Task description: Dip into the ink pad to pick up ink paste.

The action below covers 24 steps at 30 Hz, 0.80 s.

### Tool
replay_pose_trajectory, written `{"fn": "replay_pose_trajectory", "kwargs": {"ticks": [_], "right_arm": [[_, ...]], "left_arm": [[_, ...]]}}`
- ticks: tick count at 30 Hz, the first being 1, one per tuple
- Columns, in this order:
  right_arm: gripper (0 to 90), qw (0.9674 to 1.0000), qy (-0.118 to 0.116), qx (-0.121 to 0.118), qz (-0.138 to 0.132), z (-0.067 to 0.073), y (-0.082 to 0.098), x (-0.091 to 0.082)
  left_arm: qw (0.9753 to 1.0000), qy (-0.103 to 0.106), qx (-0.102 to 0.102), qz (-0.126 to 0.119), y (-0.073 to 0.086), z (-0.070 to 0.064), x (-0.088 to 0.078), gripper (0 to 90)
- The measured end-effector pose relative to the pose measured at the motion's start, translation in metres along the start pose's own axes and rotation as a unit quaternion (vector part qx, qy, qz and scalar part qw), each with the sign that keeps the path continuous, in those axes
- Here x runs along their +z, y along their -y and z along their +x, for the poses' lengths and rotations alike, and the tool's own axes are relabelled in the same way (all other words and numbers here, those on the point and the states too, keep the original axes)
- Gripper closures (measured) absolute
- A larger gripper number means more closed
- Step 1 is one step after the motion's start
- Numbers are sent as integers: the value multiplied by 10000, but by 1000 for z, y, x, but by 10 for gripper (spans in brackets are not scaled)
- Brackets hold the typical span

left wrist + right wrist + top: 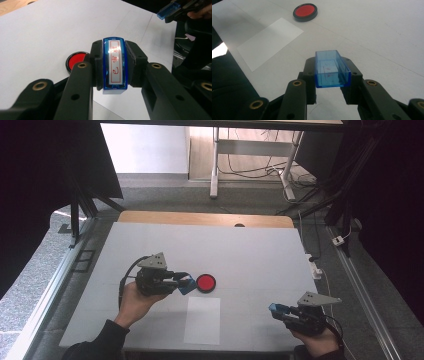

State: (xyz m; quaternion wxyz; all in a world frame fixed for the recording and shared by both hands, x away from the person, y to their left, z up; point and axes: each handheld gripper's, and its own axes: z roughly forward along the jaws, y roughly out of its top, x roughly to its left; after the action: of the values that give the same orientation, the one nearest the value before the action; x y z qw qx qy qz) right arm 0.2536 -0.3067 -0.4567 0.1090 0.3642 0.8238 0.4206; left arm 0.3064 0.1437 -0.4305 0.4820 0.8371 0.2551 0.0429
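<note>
My left gripper point(186, 282) is shut on a blue stamp point(114, 65) whose white face with red characters points at the camera. It hovers just left of a round red ink pad point(205, 283) in a black case. Near the table's front right, my right gripper point(278, 309) is shut on the stamp's clear blue cap point(332, 69), open side up. The ink pad point(305, 11) lies far ahead in the right gripper view. A white sheet of paper point(202, 320) rests between the two hands.
The white table top point(250, 255) has a wooden strip along its far edge. A white power strip point(315, 267) sits off the right edge. Metal rails run along both sides, and desk legs with cables stand on the floor behind.
</note>
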Motion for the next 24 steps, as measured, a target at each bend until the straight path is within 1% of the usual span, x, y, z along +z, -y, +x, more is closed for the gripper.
{"fn": "replay_pose_trajectory", "kwargs": {"ticks": [1, 4, 6, 9, 12, 17, 24], "right_arm": [[686, 10000, -41, -26, 11, 0, 0, 0], [686, 10000, -48, -62, 26, 1, 0, 0], [686, 9999, -113, -70, 22, 1, 0, 1], [685, 9999, -131, -94, 25, 2, 0, 1], [685, 9999, -139, -85, 21, 1, 0, 0], [685, 9999, -160, -39, 3, 0, 0, 0], [686, 9999, -151, -20, -9, 0, 0, 0]], "left_arm": [[10000, -2, -7, 12, -1, 1, 2, 701], [10000, 1, -9, 96, -3, 3, 8, 701], [9999, -21, -21, 139, -4, 4, 12, 701], [9998, -43, -39, 198, -6, 7, 17, 701], [9997, -59, -28, 235, -9, 9, 21, 701], [9996, -83, -75, 275, -13, 15, 28, 701], [9991, -186, -98, 364, -19, 24, 43, 701]]}}
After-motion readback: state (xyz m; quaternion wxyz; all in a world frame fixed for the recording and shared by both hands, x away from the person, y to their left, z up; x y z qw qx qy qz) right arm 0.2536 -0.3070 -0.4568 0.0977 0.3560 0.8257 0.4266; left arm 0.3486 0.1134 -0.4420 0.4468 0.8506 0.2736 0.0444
